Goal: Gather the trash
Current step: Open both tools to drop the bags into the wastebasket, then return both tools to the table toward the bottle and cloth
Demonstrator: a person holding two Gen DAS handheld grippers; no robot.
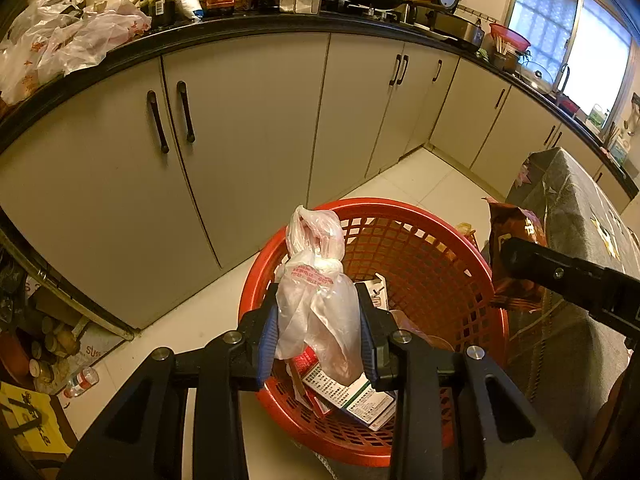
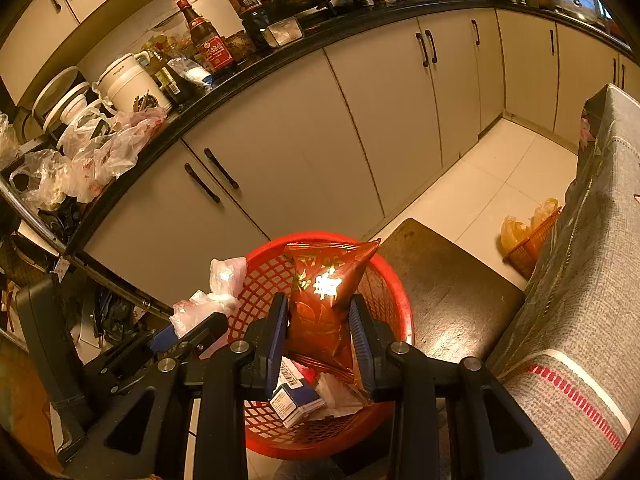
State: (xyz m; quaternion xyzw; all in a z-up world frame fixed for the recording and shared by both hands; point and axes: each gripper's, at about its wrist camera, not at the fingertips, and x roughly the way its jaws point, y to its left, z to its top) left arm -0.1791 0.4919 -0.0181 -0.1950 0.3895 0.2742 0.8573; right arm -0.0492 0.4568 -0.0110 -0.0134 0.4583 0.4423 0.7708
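A red plastic basket [image 1: 432, 240] stands on the floor with cartons and wrappers [image 1: 352, 396] inside. My left gripper [image 1: 318, 320] is shut on a crumpled pinkish plastic bag [image 1: 316, 280] and holds it over the basket's near rim. My right gripper [image 2: 318, 320] is shut on a red snack packet [image 2: 324, 288] with gold print, held above the basket [image 2: 396, 292]. The packet [image 1: 516, 240] and the right gripper's finger also show at the right of the left wrist view. The left gripper with the bag [image 2: 216, 292] shows at the left of the right wrist view.
Beige cabinets [image 1: 240, 140] under a black counter [image 1: 240, 26] crowded with bottles, pans and plastic bags [image 1: 68, 40]. A dark wooden stool [image 2: 452, 292] stands right of the basket. A cloth-covered table [image 2: 592, 280] is at the right. A small orange basket [image 2: 528, 236] sits on the floor.
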